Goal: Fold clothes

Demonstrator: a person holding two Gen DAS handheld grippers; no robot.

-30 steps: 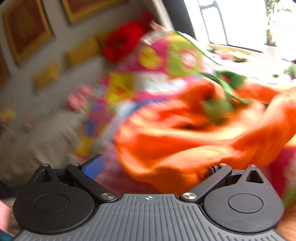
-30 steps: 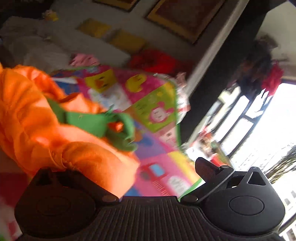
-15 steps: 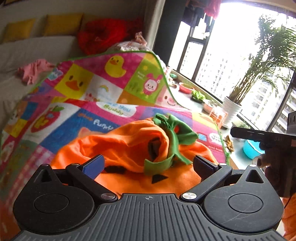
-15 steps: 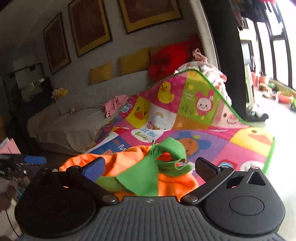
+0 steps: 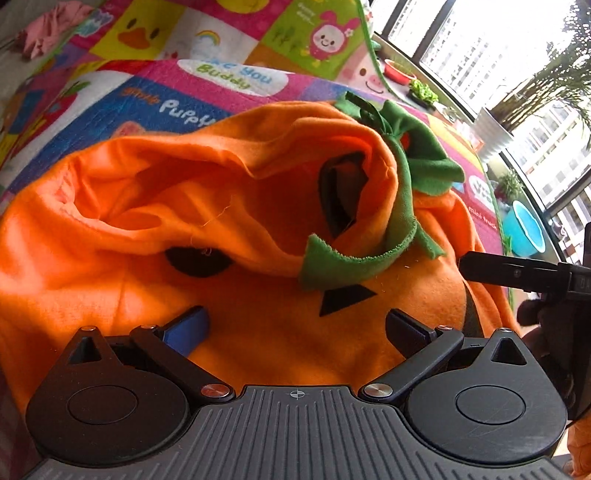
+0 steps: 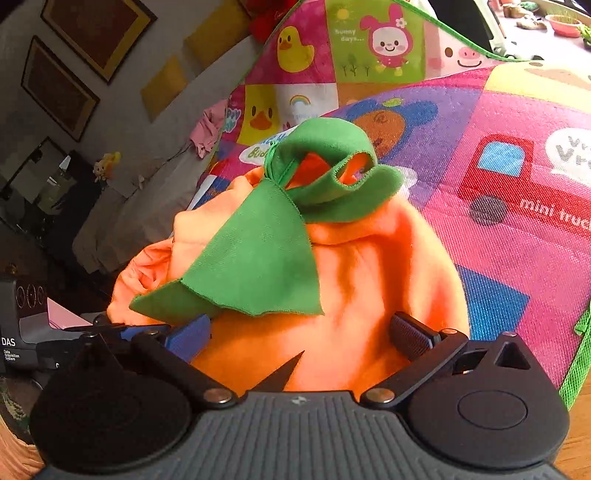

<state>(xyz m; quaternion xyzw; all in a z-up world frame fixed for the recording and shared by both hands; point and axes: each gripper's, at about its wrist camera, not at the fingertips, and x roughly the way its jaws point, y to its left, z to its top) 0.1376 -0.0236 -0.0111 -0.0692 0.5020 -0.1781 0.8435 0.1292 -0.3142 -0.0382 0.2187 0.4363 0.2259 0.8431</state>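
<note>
An orange pumpkin costume (image 5: pixel 258 295) with a green collar (image 5: pixel 406 177) and black face patches lies crumpled on a colourful play mat (image 5: pixel 147 107). My left gripper (image 5: pixel 295 328) is open just above its front, one finger to either side of the black triangle nose (image 5: pixel 343 299). A finger (image 5: pixel 498 271) of my right gripper reaches in from the right. In the right wrist view the same costume (image 6: pixel 369 277) lies on the mat (image 6: pixel 498 240), its green collar (image 6: pixel 266 266) flopped over it. My right gripper (image 6: pixel 299 338) is open over the orange cloth.
A pink cloth (image 6: pixel 207 129) lies on the sofa behind the mat, under framed pictures (image 6: pixel 96 33). Plant pots and a blue bowl (image 5: pixel 524 232) stand by the windows. The mat's green edge (image 6: pixel 576 369) meets wooden floor at the right.
A second ago the costume was swinging in the air, blurred. It now lies on the mat, and both open grippers have come down closer over it.
</note>
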